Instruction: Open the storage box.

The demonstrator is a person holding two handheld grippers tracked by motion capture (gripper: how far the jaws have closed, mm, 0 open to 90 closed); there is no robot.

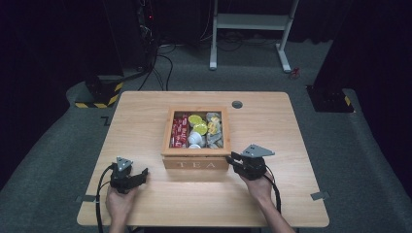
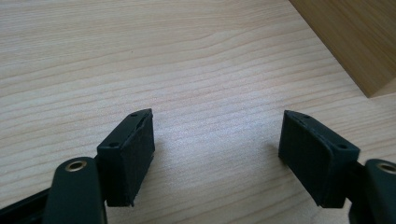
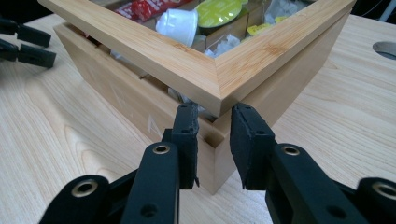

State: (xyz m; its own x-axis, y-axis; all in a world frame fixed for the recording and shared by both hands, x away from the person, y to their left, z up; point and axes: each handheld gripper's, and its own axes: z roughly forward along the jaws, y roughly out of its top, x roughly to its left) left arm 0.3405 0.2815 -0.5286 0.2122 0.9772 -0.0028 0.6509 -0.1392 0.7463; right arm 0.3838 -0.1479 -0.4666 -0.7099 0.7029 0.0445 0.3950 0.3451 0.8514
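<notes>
Mid-table, slightly toward the person's side, sits the wooden tea box (image 1: 196, 162), "TEA" lettering on its front wall facing the person. Box footprint looks close to square in the high view; cannot tell a clear long axis, edges run parallel to the table (image 1: 272, 126) edges. Glass-framed lid (image 3: 205, 74) has its near corner lifted off the box body in the right gripper view, so a gap shows under the frame at that corner; lid frame tilted up relative to the body there. Through the lid: red packets (image 1: 180, 130) in the left compartment, yellow-topped and white capsules (image 1: 197, 130) in the middle, grey-white sachets (image 1: 214, 130) on the right.

Right gripper (image 3: 215, 140) is at the box's front-right corner, pointing toward the box from the person's right. Jaws narrowed to a small gap, one on each side of the corner, just under the raised lid frame; left pad touches the front wall at the gap, right pad lies against the side wall. Looks like a pinch on the corner, but whether it grips the lid or the body cannot be told.

Left gripper (image 1: 130, 177) rests low near the table's front-left, well apart from the box, angled toward it. Jaws wide apart, nothing between them, bare wood under the pads (image 2: 130, 158). Box edge shows at the upper right of the left gripper view.
</notes>
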